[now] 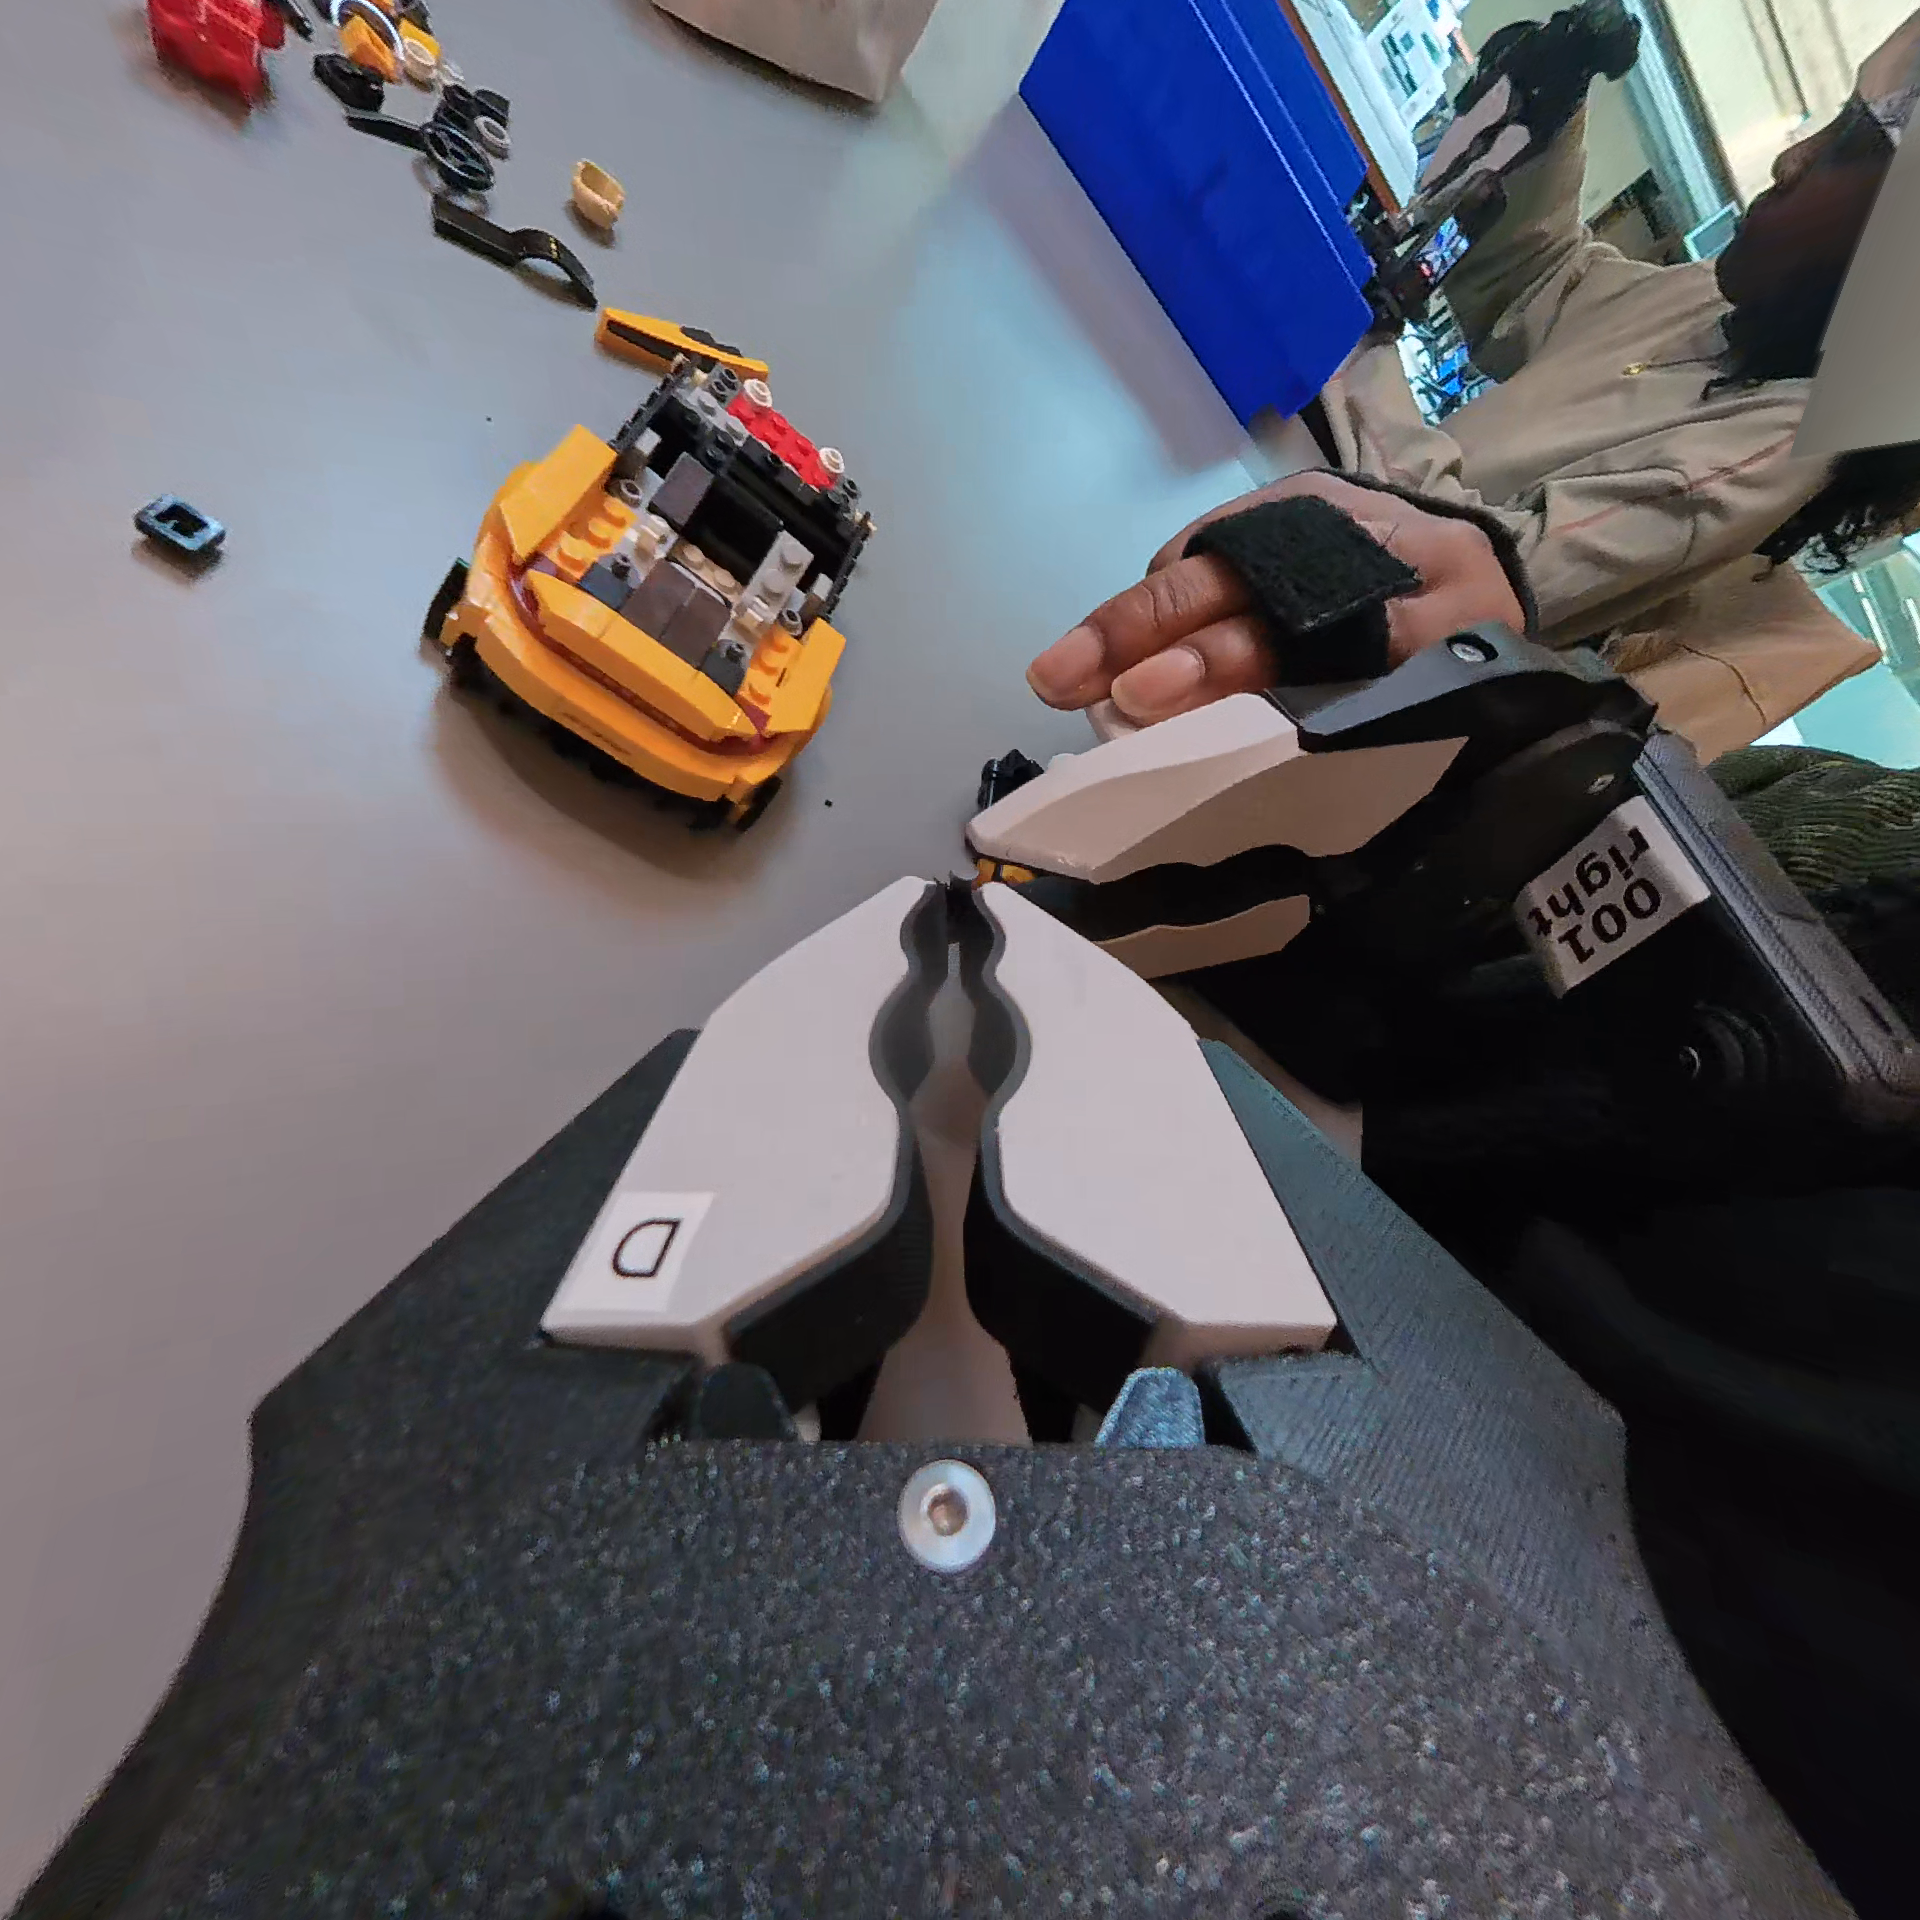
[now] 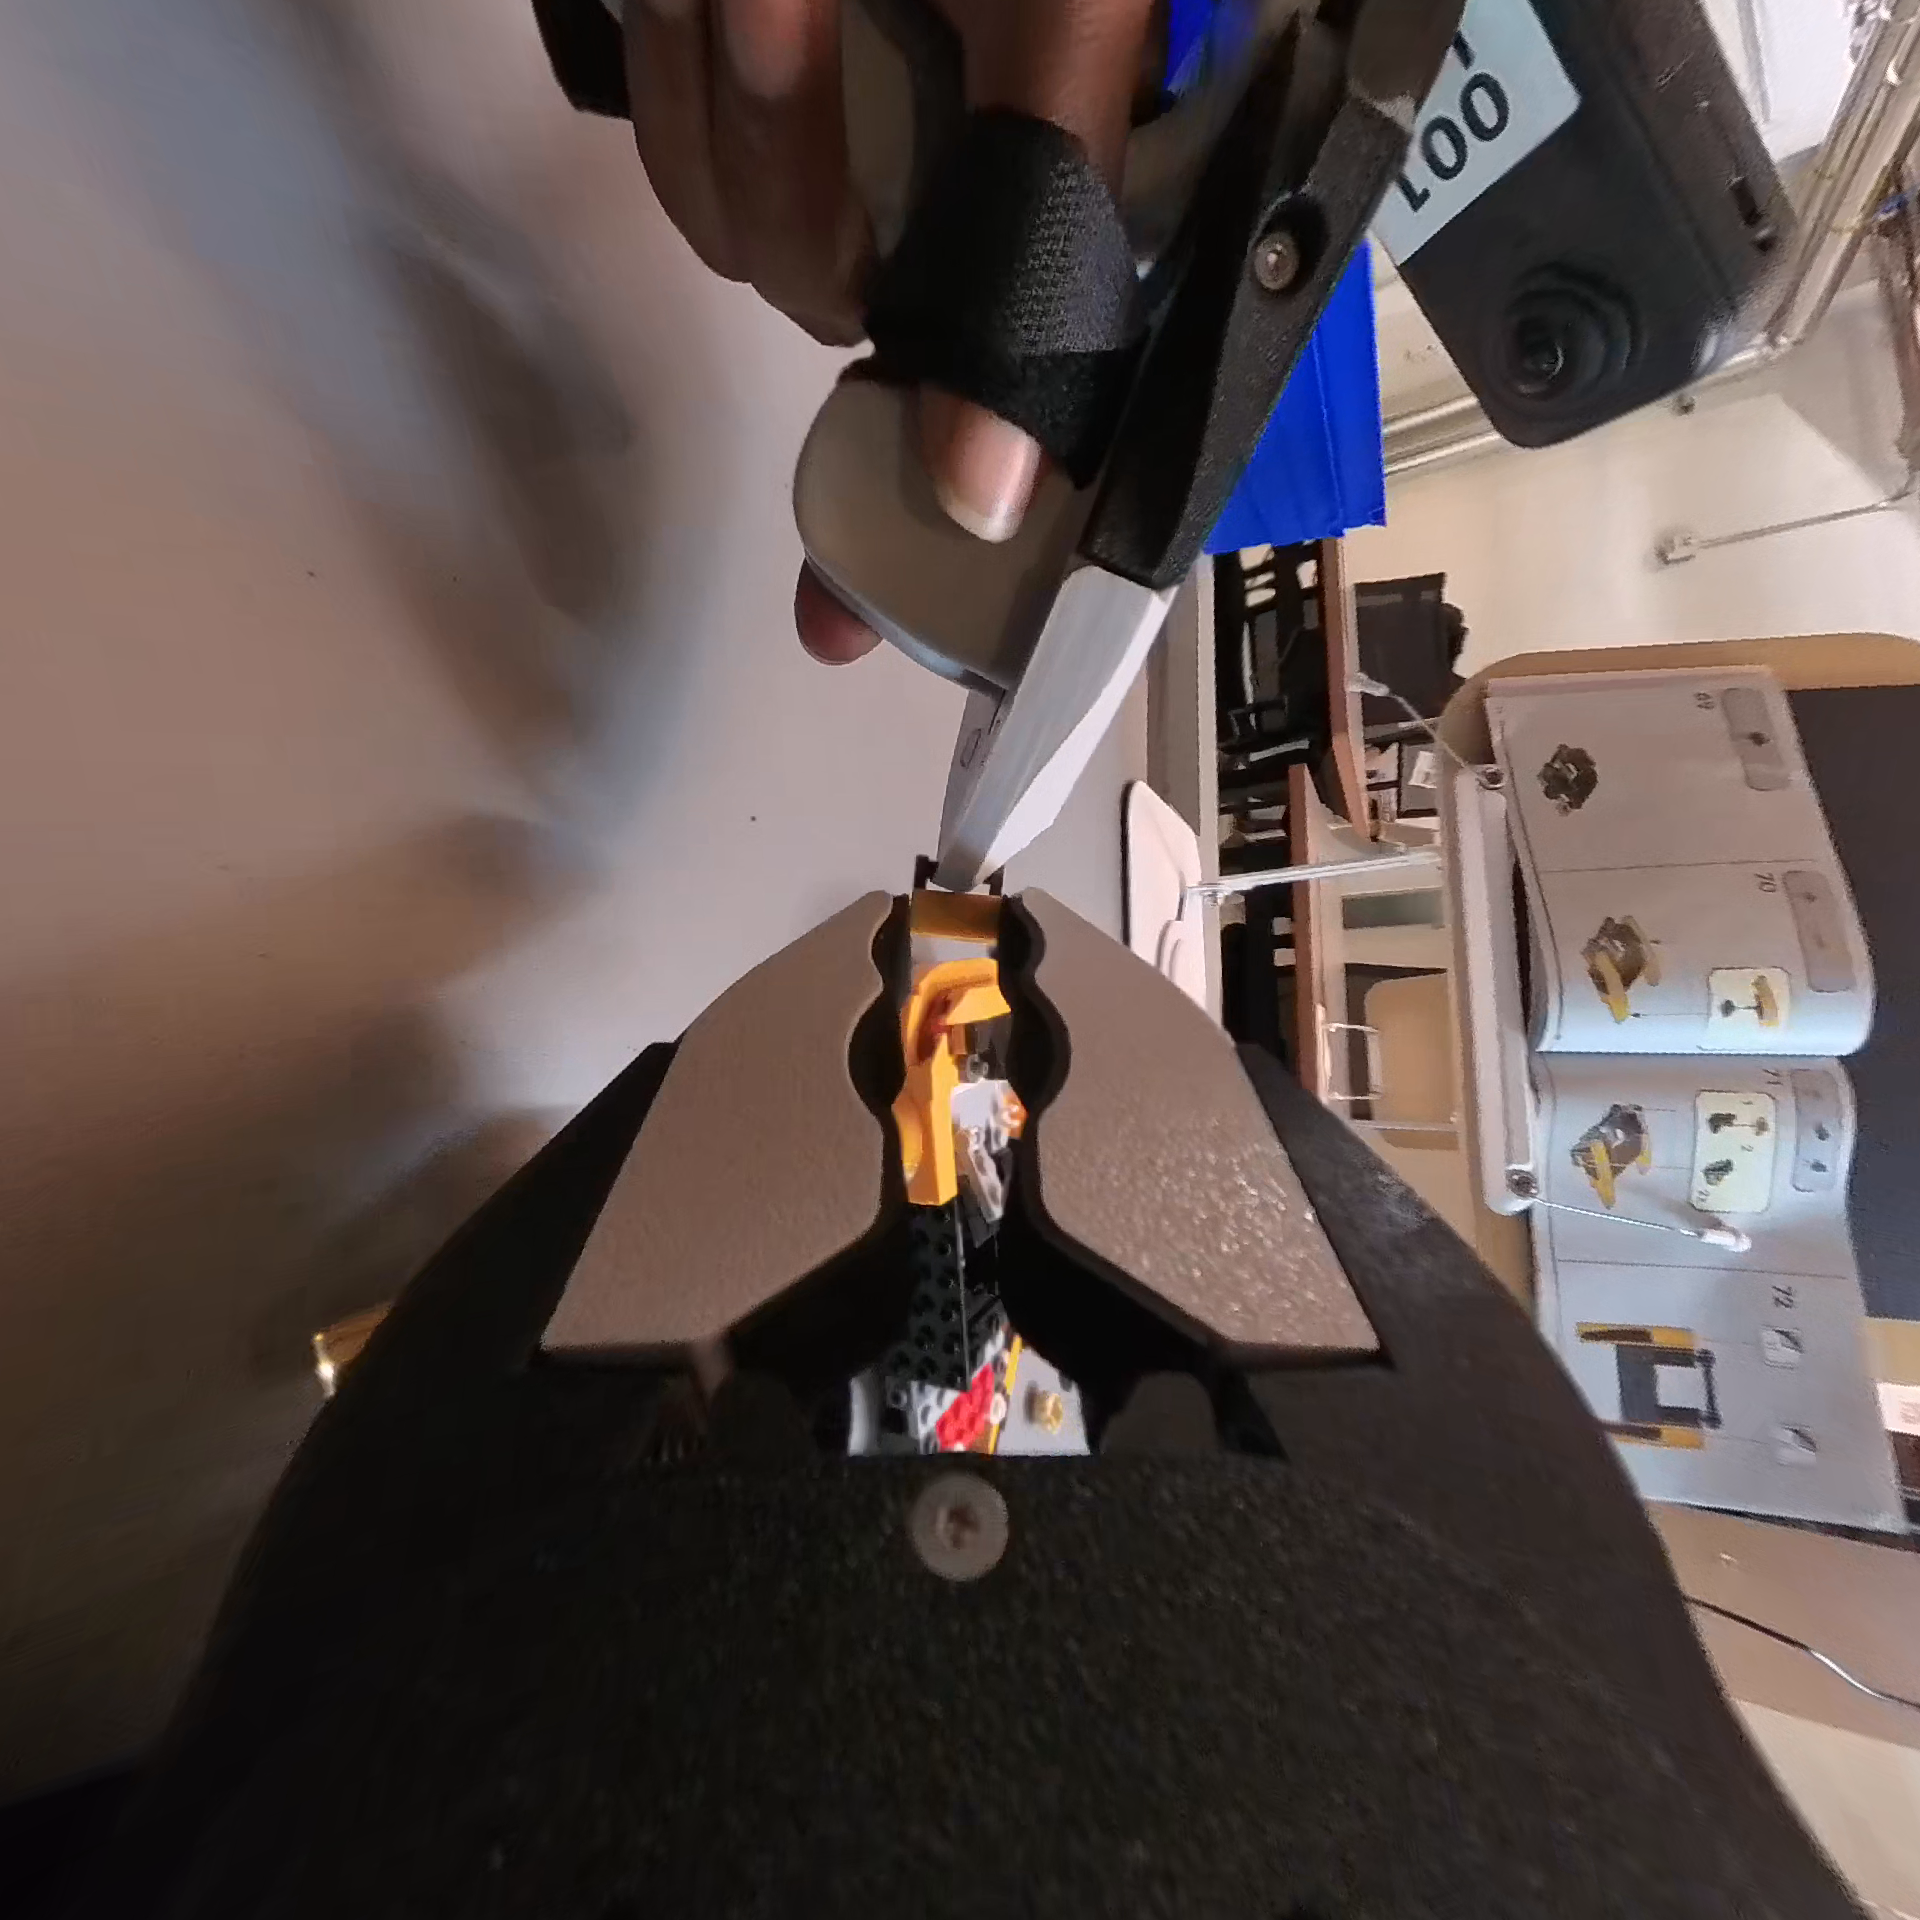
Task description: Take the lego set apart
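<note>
The yellow lego car (image 1: 644, 603), roof off and with black, grey and red bricks showing inside, stands on the grey table (image 1: 260, 831). My right gripper (image 2: 956, 914) is shut on a small yellow and black piece (image 2: 956, 920) and holds it above the table. My left gripper (image 1: 951, 896) is shut, its tips pinching the black end of that same piece (image 1: 954, 891). The two grippers meet tip to tip, right of the car. In the right wrist view the left gripper (image 2: 961, 868) comes in from above, and the car (image 2: 935, 1143) shows through the gap behind the piece.
Loose black, yellow and red lego parts (image 1: 457, 135) lie at the far left, a small black piece (image 1: 179, 523) left of the car, and a yellow part (image 1: 665, 343) behind it. A blue box (image 1: 1195, 197) stands at the back. An open instruction booklet (image 2: 1683, 1039) lies to the right.
</note>
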`<state>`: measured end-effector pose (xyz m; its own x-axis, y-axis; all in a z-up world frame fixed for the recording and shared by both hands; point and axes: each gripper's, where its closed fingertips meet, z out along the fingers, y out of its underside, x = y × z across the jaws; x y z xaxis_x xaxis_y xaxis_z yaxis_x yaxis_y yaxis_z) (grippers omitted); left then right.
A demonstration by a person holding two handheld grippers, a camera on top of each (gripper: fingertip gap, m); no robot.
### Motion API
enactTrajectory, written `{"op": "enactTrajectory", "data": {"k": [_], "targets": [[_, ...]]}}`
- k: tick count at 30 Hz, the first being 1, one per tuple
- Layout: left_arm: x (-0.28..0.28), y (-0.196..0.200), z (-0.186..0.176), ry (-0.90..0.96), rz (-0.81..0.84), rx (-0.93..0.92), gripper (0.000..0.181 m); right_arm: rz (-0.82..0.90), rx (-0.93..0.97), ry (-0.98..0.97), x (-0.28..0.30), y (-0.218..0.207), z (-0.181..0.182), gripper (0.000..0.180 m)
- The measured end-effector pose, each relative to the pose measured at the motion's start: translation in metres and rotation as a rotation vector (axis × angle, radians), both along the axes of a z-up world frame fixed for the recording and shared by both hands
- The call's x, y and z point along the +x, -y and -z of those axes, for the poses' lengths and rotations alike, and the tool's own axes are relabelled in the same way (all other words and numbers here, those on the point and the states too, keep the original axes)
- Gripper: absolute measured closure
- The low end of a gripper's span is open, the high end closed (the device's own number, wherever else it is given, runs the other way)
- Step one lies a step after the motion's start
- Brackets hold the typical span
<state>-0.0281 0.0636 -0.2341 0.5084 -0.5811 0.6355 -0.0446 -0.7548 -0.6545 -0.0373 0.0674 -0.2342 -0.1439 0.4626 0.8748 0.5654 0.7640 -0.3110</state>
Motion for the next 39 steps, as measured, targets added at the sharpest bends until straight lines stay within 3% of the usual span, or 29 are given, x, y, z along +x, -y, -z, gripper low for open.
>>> {"op": "enactTrajectory", "data": {"k": [2, 4, 16, 23, 27, 31, 34, 39], "targets": [[-0.036, -0.026, 0.019, -0.209, -0.165, 0.079, 0.177, -0.102, -0.014, -0.066, -0.004, 0.020, -0.010, 0.164], [-0.048, -0.027, 0.001, -0.064, -0.174, 0.030, 0.177, -0.125, -0.012, -0.077, -0.007, 0.033, -0.015, 0.164], [-0.044, -0.020, -0.006, -0.058, -0.135, 0.082, 0.177, -0.039, -0.181, -0.128, 0.000, 0.008, -0.009, 0.164], [-0.057, -0.010, -0.033, -0.041, -0.141, 0.176, 0.178, 0.009, -0.232, -0.178, 0.003, -0.003, -0.011, 0.164], [-0.110, 0.006, -0.068, -0.157, -0.293, 0.298, 0.178, 0.033, -0.267, -0.208, 0.006, -0.008, -0.014, 0.164], [-0.203, 0.034, -0.089, -0.340, -0.568, 0.346, 0.178, 0.040, -0.299, -0.217, 0.007, -0.009, -0.014, 0.164], [-0.270, 0.057, -0.084, -0.431, -0.764, 0.288, 0.177, 0.041, -0.303, -0.212, 0.007, -0.009, -0.013, 0.164], [-0.318, 0.080, -0.051, -0.512, -0.876, 0.161, 0.170, 0.053, -0.299, -0.198, 0.008, -0.010, -0.011, 0.164]]}}
